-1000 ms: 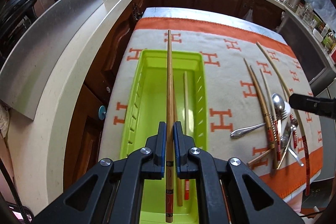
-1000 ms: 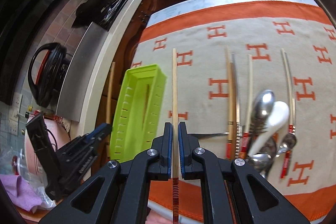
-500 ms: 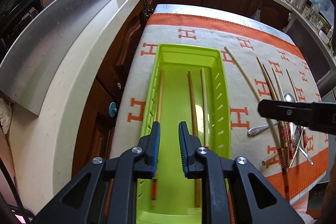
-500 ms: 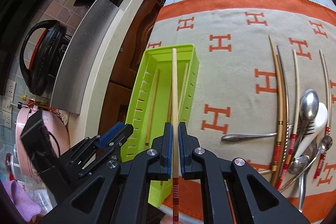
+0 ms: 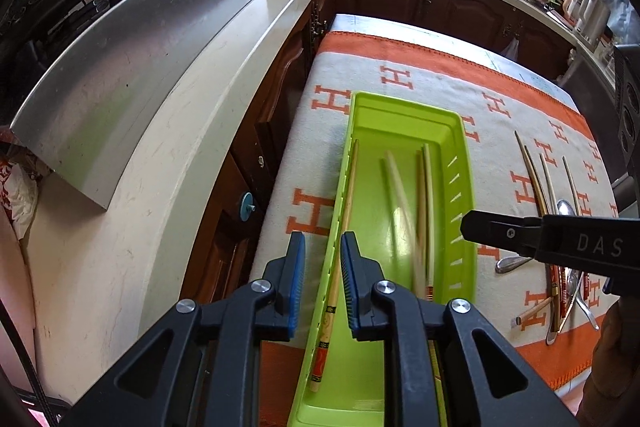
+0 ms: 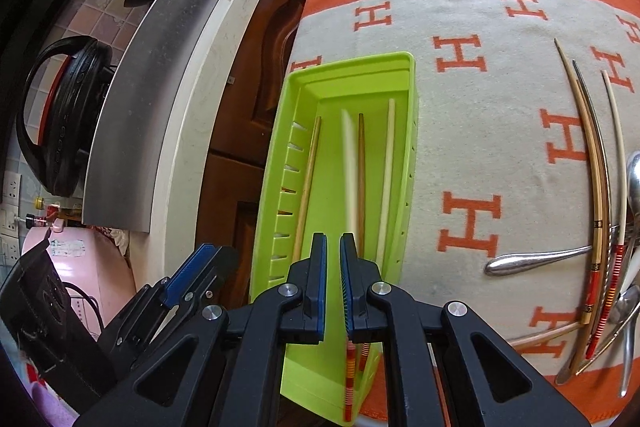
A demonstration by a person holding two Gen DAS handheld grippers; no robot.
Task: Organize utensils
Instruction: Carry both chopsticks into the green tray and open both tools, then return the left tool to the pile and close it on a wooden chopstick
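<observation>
A lime green tray (image 5: 466,187) (image 6: 352,65) lies on the orange-and-cream blanket and holds several chopsticks. My left gripper (image 5: 322,239) stands open over the tray's left wall with nothing between its fingers. Below it, a brown chopstick (image 5: 346,211) rests along that wall. My right gripper (image 6: 333,239) hovers over the tray's near end, its jaws a narrow slit apart and empty. A pale red-striped chopstick (image 6: 349,167) shows blurred in the tray beneath it, free of the pads. In the left wrist view the right gripper (image 5: 540,239) reaches in from the right.
More chopsticks (image 6: 592,155) and metal spoons (image 6: 536,261) lie on the blanket (image 6: 460,131) right of the tray. A white counter (image 5: 168,155) with a steel panel runs along the left, with brown cabinets below it. The left gripper (image 6: 192,267) sits left of the tray.
My left gripper opened and dropped its brown chopstick into the tray, then shifted left. My right gripper carried the pale chopstick over the tray and let it go.
</observation>
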